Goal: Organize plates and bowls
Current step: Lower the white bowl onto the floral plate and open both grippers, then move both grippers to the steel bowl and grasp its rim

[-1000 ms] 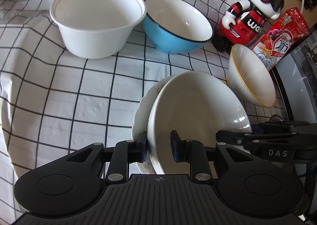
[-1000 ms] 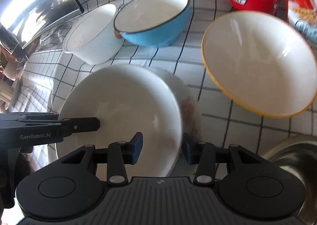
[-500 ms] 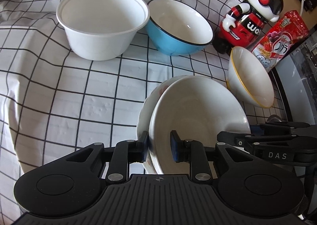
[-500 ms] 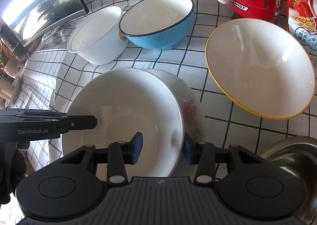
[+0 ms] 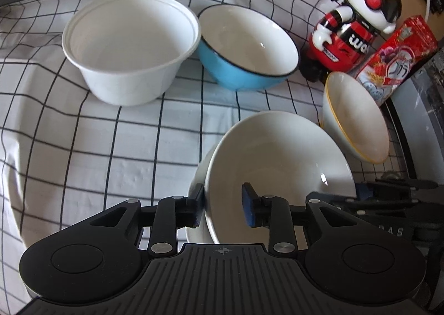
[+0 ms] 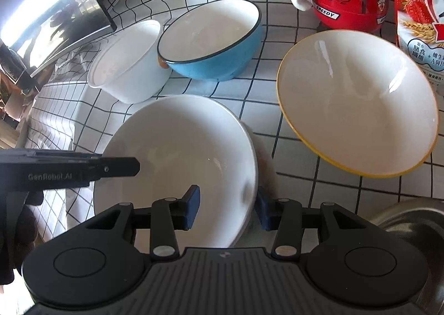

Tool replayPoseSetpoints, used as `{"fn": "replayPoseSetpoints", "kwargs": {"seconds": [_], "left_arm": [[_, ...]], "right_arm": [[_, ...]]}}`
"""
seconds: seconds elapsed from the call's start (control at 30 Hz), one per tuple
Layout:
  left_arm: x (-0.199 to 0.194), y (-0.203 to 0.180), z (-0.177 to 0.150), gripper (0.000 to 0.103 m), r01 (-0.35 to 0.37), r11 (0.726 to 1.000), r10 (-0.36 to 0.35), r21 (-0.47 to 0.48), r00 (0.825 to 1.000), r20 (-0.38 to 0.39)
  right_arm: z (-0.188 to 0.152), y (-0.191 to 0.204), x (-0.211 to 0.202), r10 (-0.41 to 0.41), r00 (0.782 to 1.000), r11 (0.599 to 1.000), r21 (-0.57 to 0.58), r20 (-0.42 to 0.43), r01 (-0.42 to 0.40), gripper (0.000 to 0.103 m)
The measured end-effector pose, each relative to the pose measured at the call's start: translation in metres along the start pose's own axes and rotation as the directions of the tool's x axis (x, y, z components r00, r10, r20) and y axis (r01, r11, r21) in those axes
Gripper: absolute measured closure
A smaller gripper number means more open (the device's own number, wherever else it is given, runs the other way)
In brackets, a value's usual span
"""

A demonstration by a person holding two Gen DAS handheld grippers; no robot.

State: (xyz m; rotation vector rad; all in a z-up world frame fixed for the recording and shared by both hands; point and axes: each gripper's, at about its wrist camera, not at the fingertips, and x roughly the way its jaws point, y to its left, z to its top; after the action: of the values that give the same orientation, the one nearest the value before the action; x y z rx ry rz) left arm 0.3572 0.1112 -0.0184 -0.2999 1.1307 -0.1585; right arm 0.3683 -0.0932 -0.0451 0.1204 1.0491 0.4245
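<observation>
While white bowl (image 5: 280,165) is nesting on plate (image 5: 195,195) on counter (image 5: 83,148), left gripper (image 5: 223,201) fingers are spreading apart off rim; right gripper (image 6: 226,208) fingers are straddling opposite rim, grip unclear. Bowl risking sliding, clattering.

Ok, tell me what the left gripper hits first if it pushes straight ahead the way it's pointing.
The left gripper would probably meet the white ceramic bowl first: its near rim already sits between the jaws, which have just been opening. Beyond it lies the checked tablecloth, though depth is hard to judge.
</observation>
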Motion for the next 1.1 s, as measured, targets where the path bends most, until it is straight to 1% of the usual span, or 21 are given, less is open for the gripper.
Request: {"fn": "replayPoseSetpoints", "kwargs": {"seconds": [0.07, 0.23, 0.33, 0.5, 0.6, 0.7, 0.77, 0.83, 0.9, 0.97, 1.03, 1.1], "left_arm": [[0.001, 0.001, 0.001, 0.071, 0.004, 1.000, -0.004, -0.010, 1.000, -0.004], [-0.002, -0.002, -0.007, 0.072, -0.012, 1.000, 0.012, 0.007, 1.000, -0.016], [-0.006, -0.004, -0.012, 0.072, -0.026, 0.999, 0.027, 0.031, 1.000, -0.014], [-0.028, -0.012, -0.017, 0.072, -0.065, 0.995, 0.060, 0.076, 0.996, 0.062], [-0.039, -0.020, -0.019, 0.072, -0.082, 0.992, 0.073, 0.098, 0.993, 0.092], [-0.049, -0.031, -0.021, 0.072, -0.036, 0.992, 0.023, 0.121, 0.994, 0.104], [-0.053, -0.044, -0.022, 0.072, -0.003, 0.988, -0.014, 0.156, 0.994, 0.110], [-0.056, -0.059, -0.024, 0.072, 0.029, 0.981, -0.051, 0.193, 0.993, 0.109], [-0.055, -0.079, -0.026, 0.072, 0.063, 0.971, -0.088, 0.232, 0.991, 0.099], [-0.050, -0.099, -0.028, 0.072, 0.090, 0.958, -0.117, 0.271, 0.989, 0.085], [-0.044, -0.120, -0.031, 0.072, 0.112, 0.945, -0.139, 0.306, 0.988, 0.067], [-0.038, -0.141, -0.037, 0.072, 0.128, 0.932, -0.152, 0.338, 0.987, 0.046]], "right_arm": [[-0.001, -0.001, 0.000, 0.004, 1.000, 1.000, -0.001, 0.004, -0.004, 0.059], [-0.007, -0.004, -0.004, 0.020, 1.000, 0.999, 0.027, 0.012, -0.020, 0.059], [-0.013, -0.003, -0.011, 0.001, 0.999, 0.999, 0.044, 0.034, -0.003, 0.059], [-0.023, -0.005, -0.026, -0.036, 0.996, 0.997, 0.073, 0.078, 0.030, 0.059], [-0.032, -0.005, -0.035, -0.084, 0.991, 0.992, 0.099, 0.108, 0.073, 0.058], [-0.043, -0.005, -0.044, -0.113, 0.984, 0.987, 0.131, 0.135, 0.096, 0.058], [-0.052, -0.005, -0.055, -0.142, 0.975, 0.982, 0.148, 0.173, 0.116, 0.058], [-0.061, -0.004, -0.068, -0.183, 0.957, 0.977, 0.151, 0.224, 0.151, 0.058], [-0.071, -0.004, -0.082, -0.249, 0.928, 0.966, 0.140, 0.278, 0.217, 0.058], [-0.083, -0.006, -0.096, -0.328, 0.885, 0.945, 0.122, 0.332, 0.304, 0.057], [-0.095, -0.012, -0.108, -0.405, 0.834, 0.913, 0.117, 0.376, 0.391, 0.053], [-0.108, -0.022, -0.118, -0.470, 0.784, 0.878, 0.126, 0.406, 0.462, 0.052]]}}
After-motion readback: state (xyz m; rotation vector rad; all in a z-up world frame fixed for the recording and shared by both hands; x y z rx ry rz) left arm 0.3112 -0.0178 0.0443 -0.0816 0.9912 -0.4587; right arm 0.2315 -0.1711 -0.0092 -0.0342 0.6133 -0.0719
